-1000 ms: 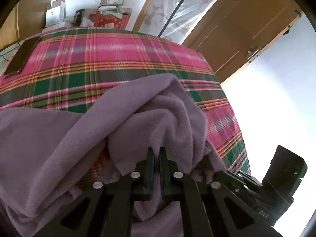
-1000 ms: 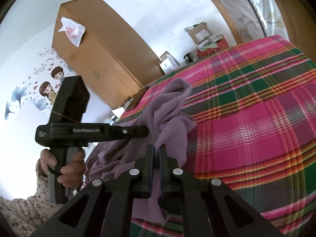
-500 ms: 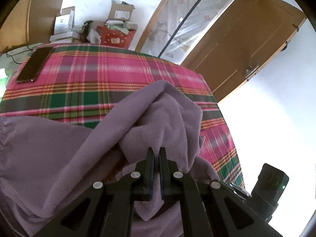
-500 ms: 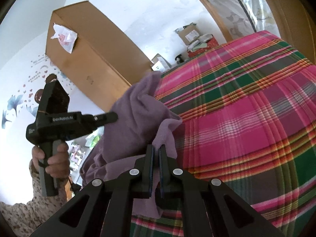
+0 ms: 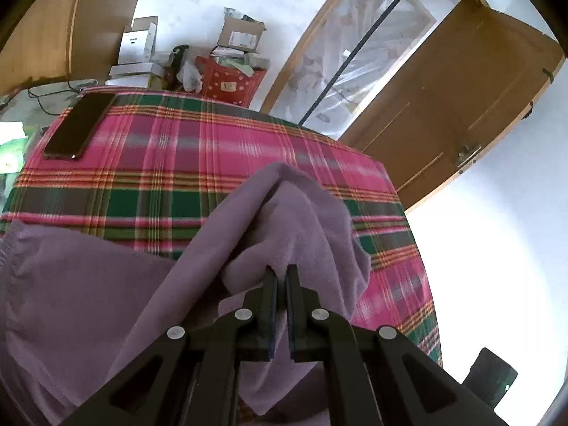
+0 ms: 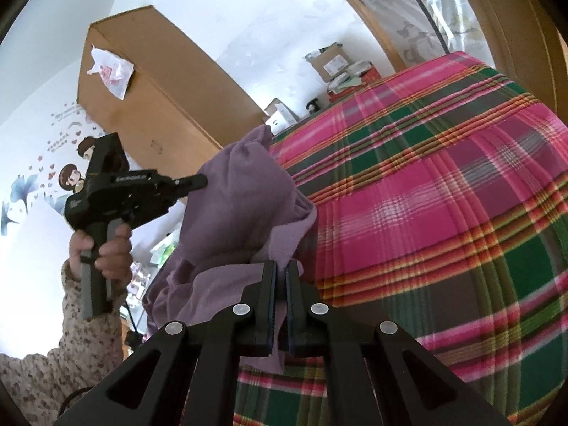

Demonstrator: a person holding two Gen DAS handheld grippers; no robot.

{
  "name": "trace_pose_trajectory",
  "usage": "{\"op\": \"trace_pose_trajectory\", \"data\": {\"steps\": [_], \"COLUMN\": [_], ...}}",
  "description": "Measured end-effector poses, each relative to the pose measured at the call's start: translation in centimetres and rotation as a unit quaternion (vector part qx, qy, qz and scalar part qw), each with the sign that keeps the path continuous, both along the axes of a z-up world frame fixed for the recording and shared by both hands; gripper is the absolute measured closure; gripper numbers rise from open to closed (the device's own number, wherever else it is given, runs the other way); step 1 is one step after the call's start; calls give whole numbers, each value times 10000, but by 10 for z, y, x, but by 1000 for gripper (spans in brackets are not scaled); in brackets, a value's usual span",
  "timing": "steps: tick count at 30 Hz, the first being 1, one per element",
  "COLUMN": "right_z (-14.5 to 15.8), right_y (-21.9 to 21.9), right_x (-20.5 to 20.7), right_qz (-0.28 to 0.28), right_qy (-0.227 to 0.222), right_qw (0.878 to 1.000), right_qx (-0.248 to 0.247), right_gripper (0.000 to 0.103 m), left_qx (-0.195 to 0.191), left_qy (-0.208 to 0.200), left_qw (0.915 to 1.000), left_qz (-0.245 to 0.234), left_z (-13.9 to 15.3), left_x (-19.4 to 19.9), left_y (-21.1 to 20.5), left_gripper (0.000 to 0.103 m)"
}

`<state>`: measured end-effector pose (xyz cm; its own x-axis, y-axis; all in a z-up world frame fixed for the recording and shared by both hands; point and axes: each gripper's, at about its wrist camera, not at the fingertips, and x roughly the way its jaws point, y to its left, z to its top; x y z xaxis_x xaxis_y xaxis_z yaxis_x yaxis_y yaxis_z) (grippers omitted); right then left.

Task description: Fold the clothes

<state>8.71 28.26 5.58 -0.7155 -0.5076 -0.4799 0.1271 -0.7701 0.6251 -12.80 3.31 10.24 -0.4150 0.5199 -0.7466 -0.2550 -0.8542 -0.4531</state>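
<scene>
Purple garment (image 5: 88, 301) cut off at frame edge

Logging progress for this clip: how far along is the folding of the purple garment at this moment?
Early stage. Done: both grippers have picked up the purple garment. In hand: the left gripper and the right gripper are each shut on a bunched part of it, lifting it above the plaid cloth. Left: no flat, finished fold shows yet; the fabric hangs crumpled and has to be spread and folded. A phone lies at the far corner.
</scene>
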Motion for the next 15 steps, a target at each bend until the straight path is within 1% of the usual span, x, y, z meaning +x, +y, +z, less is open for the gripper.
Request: {"op": "trace_pose_trajectory", "data": {"steps": [2,5,15], "right_z": [-1,-4,-12], "right_y": [1,3,7], "right_x": [4,10,26], "right_qz": [2,-9,-47], "right_qy": [-12,-67,-189], "right_qw": [10000,10000,9998], "right_qx": [14,18,-42], "right_gripper": [98,98,98], "left_qx": [5,-116,-121], "left_qy": [12,85,-63], "left_qw": [10000,9999,9994], "left_qz": [40,87,308], "left_z": [0,-1,-10], "left_x": [-5,-10,-43], "left_y": [1,5,5], "left_gripper": [99,99,99]}}
